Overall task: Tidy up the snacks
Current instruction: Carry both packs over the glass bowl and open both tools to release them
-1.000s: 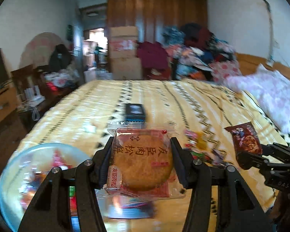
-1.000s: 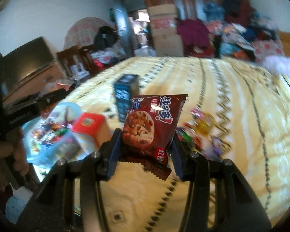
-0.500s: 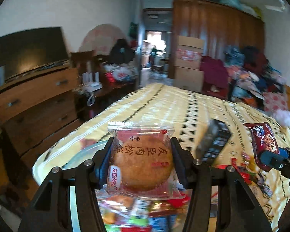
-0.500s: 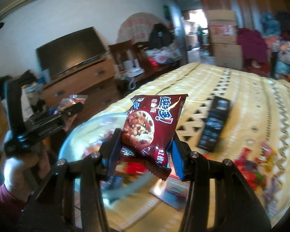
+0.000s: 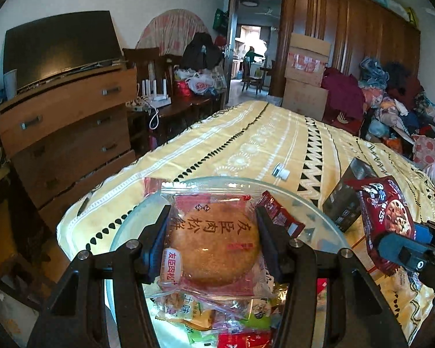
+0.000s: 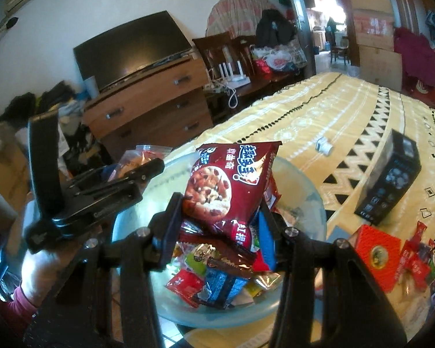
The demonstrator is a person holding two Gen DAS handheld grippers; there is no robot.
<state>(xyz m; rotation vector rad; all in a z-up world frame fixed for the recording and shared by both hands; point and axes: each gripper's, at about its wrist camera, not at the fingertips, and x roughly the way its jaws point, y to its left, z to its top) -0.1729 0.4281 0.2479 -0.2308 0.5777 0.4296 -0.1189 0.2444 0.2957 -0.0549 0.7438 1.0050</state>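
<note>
Clear plastic wrapping over a round golden-brown pastry [image 5: 214, 246] fills the middle of the left wrist view, and the left gripper [image 5: 213, 237] pinches that packet by its two sides, the black fingers [image 5: 156, 240] pressed into the wrapper. A second ago this packet hung over open yellow patterned bedspread [image 5: 275, 142] with the pale blue translucent glass bowl [image 5: 319, 217] off at the lower left; now the bowl lies directly under and behind the packet, with loose wrapped snacks [image 5: 188, 310] visible inside it below the gripper. The room behind has swung as well: the far heap of clothes has given way to a wooden chest of drawers [image 5: 66, 133] and a dark flat television [image 5: 58, 43].

The right gripper [image 6: 217, 220] clamps a dark red cookie packet printed with a chocolate-chip biscuit [image 6: 226, 185], holding it upright by its lower part. Earlier it stood over the bedspread beside the black rectangular box [image 6: 391, 182]; now it hangs above the bowl [image 6: 313, 203], over a heap of small coloured packets [image 6: 217, 281]. The black box and a red square carton [image 6: 377, 252] rest on the bedspread just right of the bowl. The left gripper [image 6: 136, 171] shows at the left of this view, carried by a hand [image 6: 40, 264] in a pink sleeve [image 6: 17, 301].
</note>
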